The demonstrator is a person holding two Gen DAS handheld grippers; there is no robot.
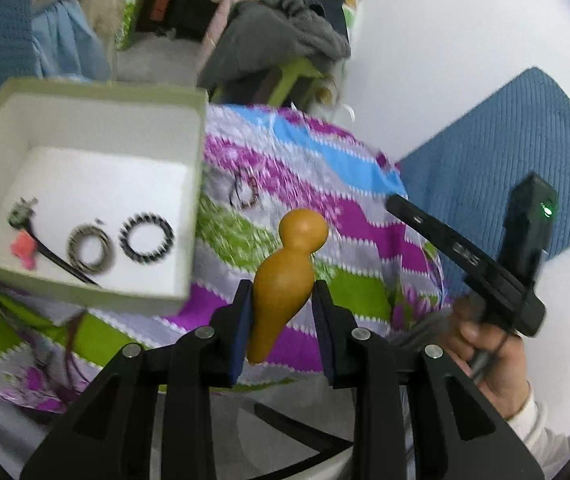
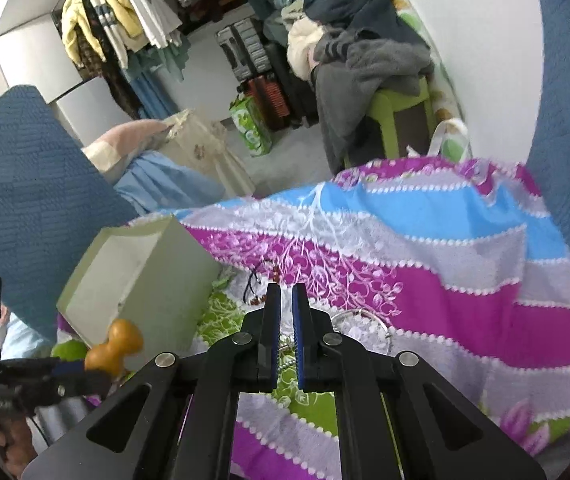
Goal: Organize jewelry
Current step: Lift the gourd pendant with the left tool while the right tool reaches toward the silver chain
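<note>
My left gripper (image 1: 281, 292) is shut on a tan gourd-shaped pendant (image 1: 285, 276) and holds it above the striped cloth, just right of the open pale-green box (image 1: 201, 184). The box holds two black-and-white bracelets (image 1: 147, 238), a dark hair stick with a pink piece (image 1: 25, 246) and a small charm. A red-and-black beaded bracelet (image 1: 245, 194) lies on the cloth beside the box. My right gripper (image 2: 286, 292) is almost shut and empty, above the cloth near a silver bangle (image 2: 361, 320) and the beaded bracelet (image 2: 263, 284). The gourd (image 2: 115, 346) shows at lower left.
The colourful striped cloth (image 2: 445, 260) covers the table. A blue quilted cover (image 2: 25, 200) lies left and right of it. Behind are a green stool with piled clothes (image 2: 365, 68), a clothes rack and suitcases. The right hand-held gripper body (image 1: 485, 264) shows at the right in the left wrist view.
</note>
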